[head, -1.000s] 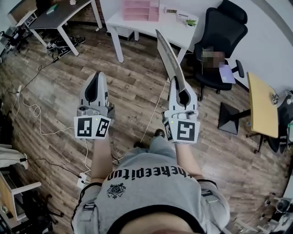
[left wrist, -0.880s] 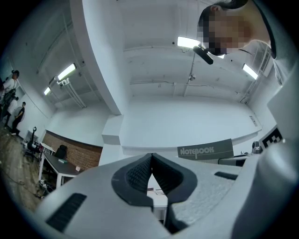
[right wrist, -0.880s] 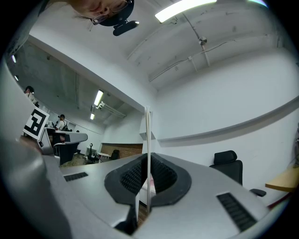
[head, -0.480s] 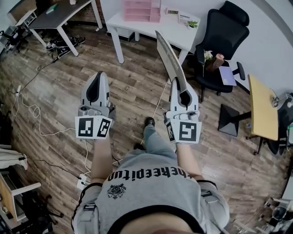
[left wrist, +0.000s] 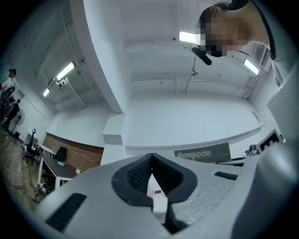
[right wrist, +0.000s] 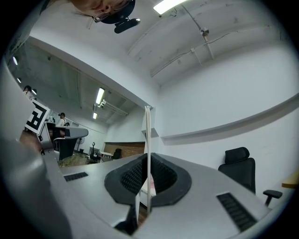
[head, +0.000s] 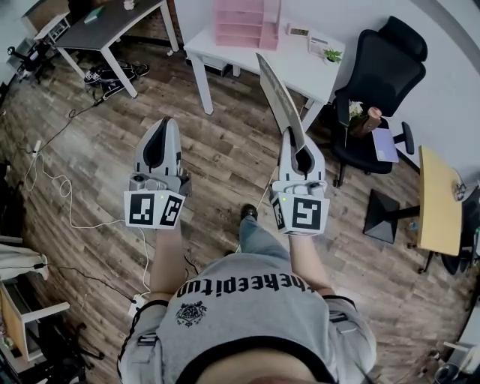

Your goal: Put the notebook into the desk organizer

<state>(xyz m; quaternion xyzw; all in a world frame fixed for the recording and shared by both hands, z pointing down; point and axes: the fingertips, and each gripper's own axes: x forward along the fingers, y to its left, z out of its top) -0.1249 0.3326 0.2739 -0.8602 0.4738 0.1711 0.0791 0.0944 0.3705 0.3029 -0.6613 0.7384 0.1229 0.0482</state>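
Both forearms are stretched forward over the wooden floor (head: 225, 161), side by side and apart, and each gripper is tipped a little upward with its marker cube turned back to the head camera. On the left gripper (head: 165, 122) the fingers are pressed together, nothing between them. On the right gripper (head: 292, 133) the fingers are clamped on the bottom edge of the notebook (head: 276, 94), which is carried standing up out of them. The pink desk organizer (head: 247, 22) is seen on the white counter (head: 300, 67), ahead of the notebook.
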